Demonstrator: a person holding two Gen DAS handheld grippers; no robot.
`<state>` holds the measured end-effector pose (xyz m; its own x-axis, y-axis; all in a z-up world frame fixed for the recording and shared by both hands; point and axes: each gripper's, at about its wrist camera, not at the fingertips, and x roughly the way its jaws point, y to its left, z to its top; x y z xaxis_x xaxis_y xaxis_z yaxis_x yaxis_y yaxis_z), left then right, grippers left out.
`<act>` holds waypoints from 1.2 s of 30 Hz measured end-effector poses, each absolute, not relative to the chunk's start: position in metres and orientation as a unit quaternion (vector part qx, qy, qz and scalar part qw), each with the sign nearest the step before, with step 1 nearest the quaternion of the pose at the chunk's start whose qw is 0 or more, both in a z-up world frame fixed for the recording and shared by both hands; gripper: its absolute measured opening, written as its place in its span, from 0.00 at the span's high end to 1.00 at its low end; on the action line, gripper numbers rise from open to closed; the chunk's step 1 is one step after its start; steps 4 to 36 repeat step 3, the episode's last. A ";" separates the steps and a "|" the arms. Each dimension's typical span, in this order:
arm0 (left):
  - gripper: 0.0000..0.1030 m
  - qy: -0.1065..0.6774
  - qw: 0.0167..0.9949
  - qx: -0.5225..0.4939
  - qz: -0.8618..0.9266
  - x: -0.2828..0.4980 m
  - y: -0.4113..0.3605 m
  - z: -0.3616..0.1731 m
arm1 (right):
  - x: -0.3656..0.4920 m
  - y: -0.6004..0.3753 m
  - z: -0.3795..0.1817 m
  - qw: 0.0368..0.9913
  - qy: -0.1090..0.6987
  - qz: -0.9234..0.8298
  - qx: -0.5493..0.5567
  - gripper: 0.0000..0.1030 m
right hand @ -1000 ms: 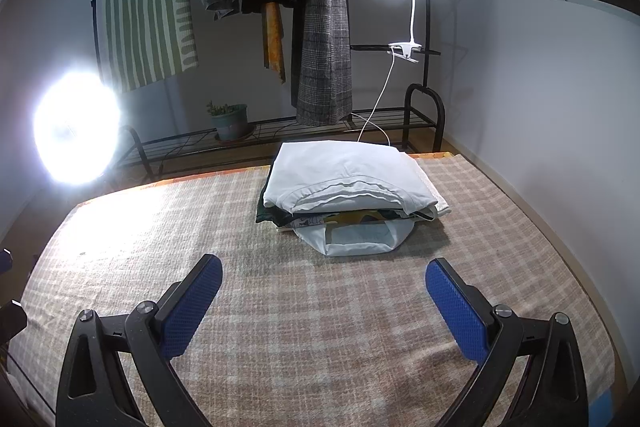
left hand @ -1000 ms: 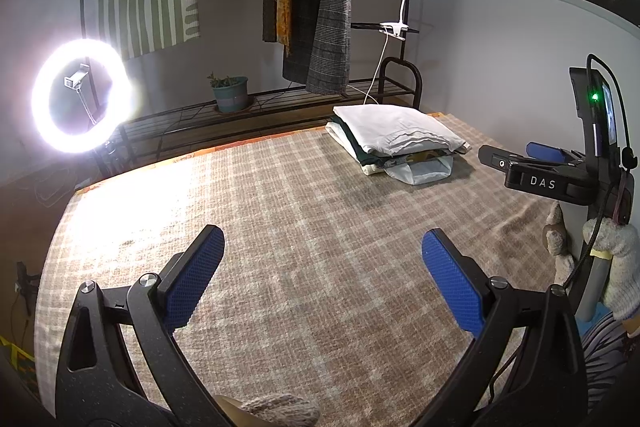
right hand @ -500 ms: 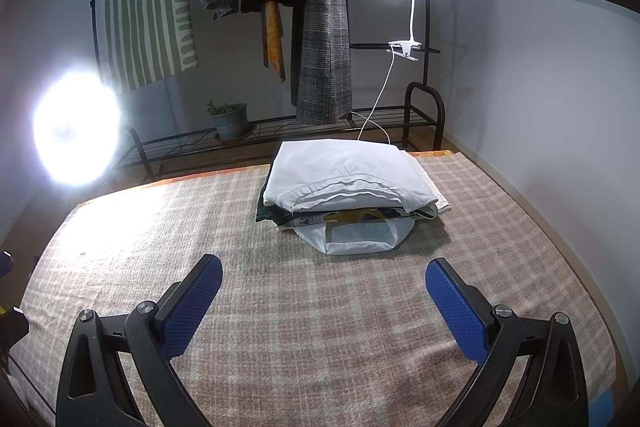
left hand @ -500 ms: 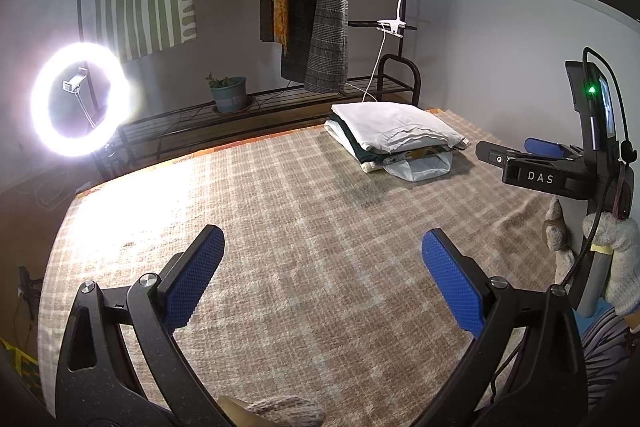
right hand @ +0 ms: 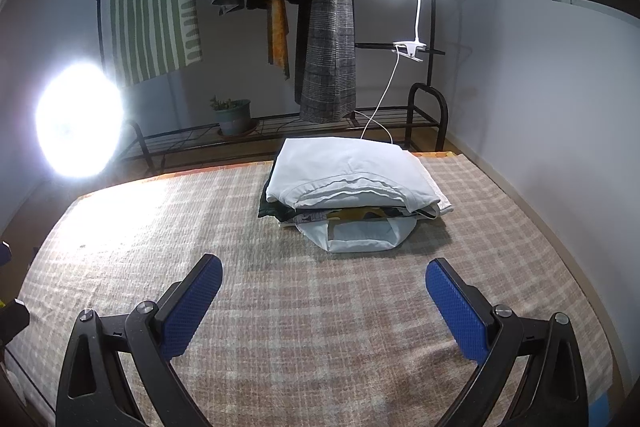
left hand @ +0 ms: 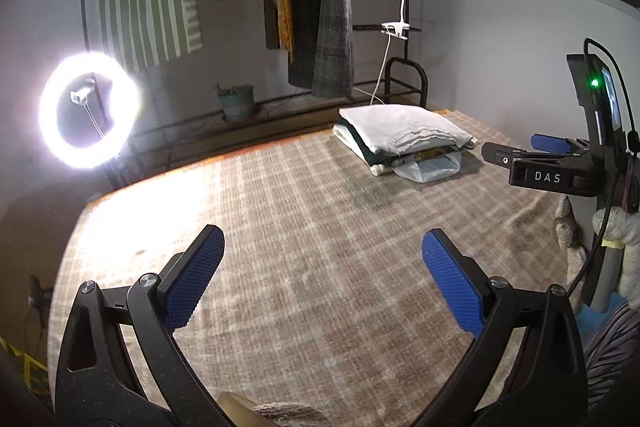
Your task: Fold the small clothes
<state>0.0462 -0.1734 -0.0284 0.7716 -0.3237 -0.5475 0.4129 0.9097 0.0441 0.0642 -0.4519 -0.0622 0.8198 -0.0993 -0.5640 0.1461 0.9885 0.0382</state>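
1. Slightly shifted since a second ago, the left gripper [left hand: 322,267] now views the folded stack [left hand: 404,139] a touch further off; the right gripper [right hand: 320,293] has barely moved.
2. Both grippers hang released, jaws wide apart, holding nothing over the plaid blanket [right hand: 320,327].
3. That stack sits at the blanket's far end, white garment [right hand: 348,171] on top, a pale piece [right hand: 356,235] poking out underneath (nearest the right gripper).
4. Risk, I'd say: tugging that bottom piece would topple the pile.
5. Another: a low pinch could snag the blanket along with cloth.
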 end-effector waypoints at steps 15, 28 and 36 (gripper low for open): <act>0.02 0.279 0.935 0.079 -0.203 0.049 -0.170 -0.028 | 0.065 -0.453 -0.062 0.953 0.293 -0.063 0.039 0.00; 0.02 0.279 0.935 0.079 -0.203 0.049 -0.170 -0.028 | 0.065 -0.453 -0.062 0.953 0.293 -0.063 0.039 0.00; 0.02 0.279 0.935 0.079 -0.203 0.049 -0.170 -0.028 | 0.065 -0.453 -0.062 0.953 0.293 -0.063 0.039 0.00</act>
